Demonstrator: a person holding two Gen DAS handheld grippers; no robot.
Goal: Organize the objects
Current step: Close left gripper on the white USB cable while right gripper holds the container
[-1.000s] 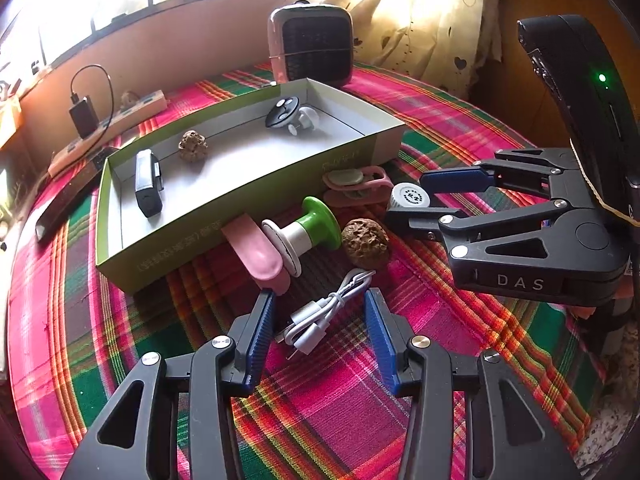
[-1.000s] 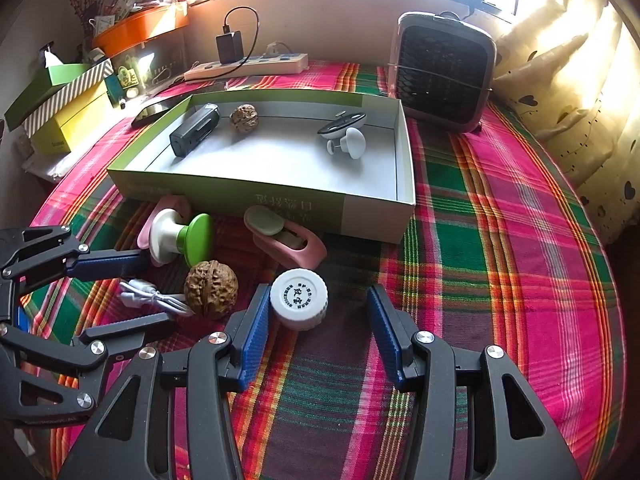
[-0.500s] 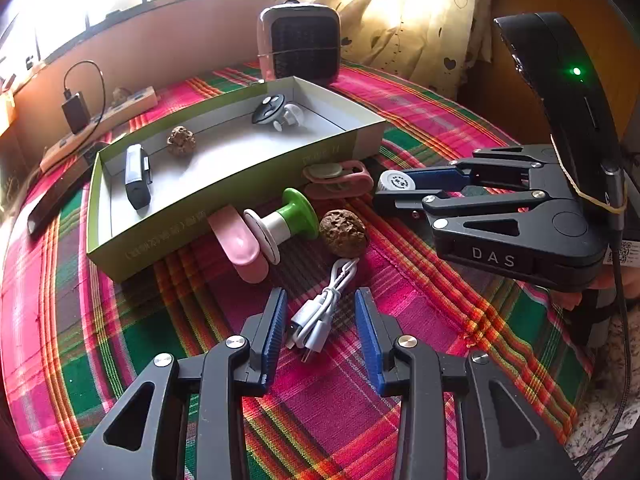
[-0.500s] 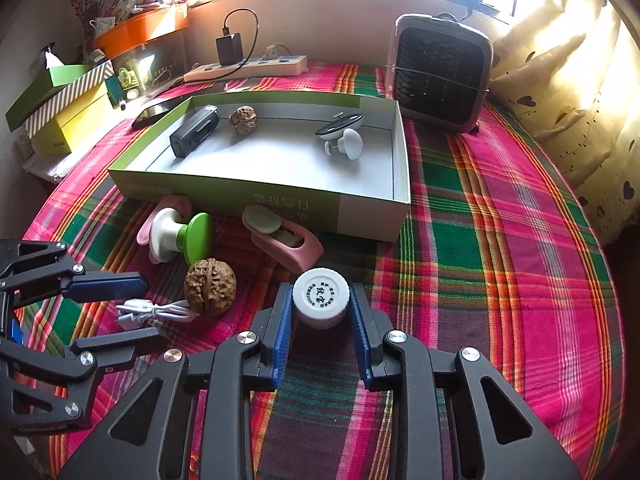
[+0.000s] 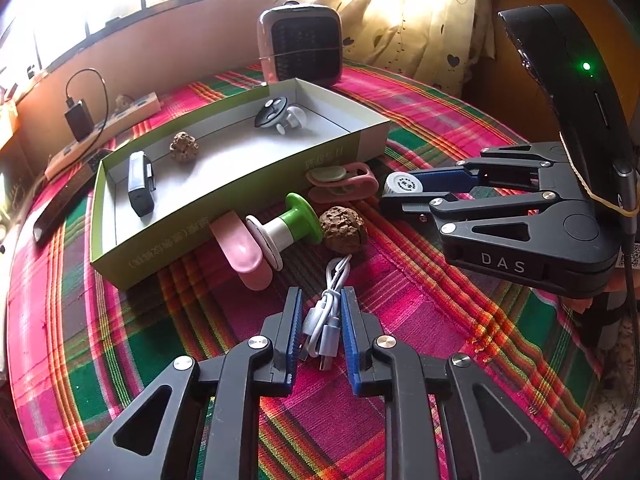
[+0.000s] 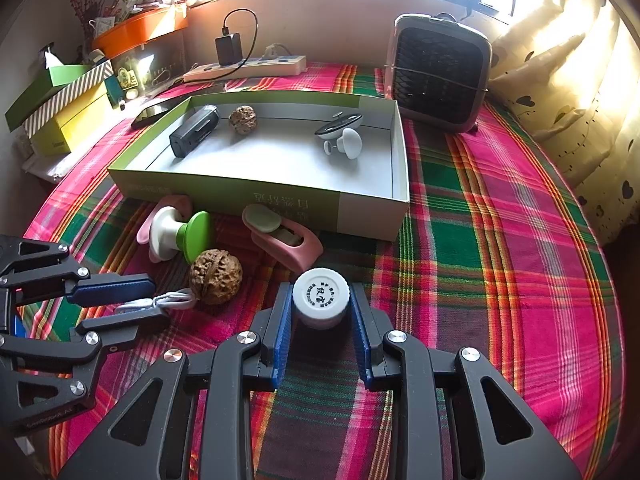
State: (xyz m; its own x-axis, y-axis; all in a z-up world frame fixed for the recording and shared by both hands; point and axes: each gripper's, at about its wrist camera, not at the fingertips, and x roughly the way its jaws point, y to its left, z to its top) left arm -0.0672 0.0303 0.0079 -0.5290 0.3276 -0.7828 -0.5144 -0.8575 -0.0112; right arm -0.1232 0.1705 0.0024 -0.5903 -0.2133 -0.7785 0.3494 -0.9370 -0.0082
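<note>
- The box (image 6: 372, 210) sits open on the plaid cloth (image 6: 500, 240); inside lie a black device (image 6: 194, 130), a walnut (image 6: 243, 119) and a small white-and-black gadget (image 6: 344, 134).
- Left gripper (image 5: 320, 320) has just been closing; its jaws now pinch the coiled white cable (image 5: 326, 312) on the cloth.
- Right gripper (image 6: 320, 312) is clamped on the white jar (image 6: 320, 296), just before the box.
- Outside the box, near its front wall: a second walnut (image 6: 216, 276), a green-capped piece (image 6: 180, 234) and a pink holder (image 6: 288, 238).

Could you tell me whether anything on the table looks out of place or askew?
Nothing looks damaged or spilled. Several items lie loose on the plaid cloth outside the shallow green cardboard box: a brown walnut, a green-and-white spool tipped on its side, and two pink clips, one by the box wall.
</note>
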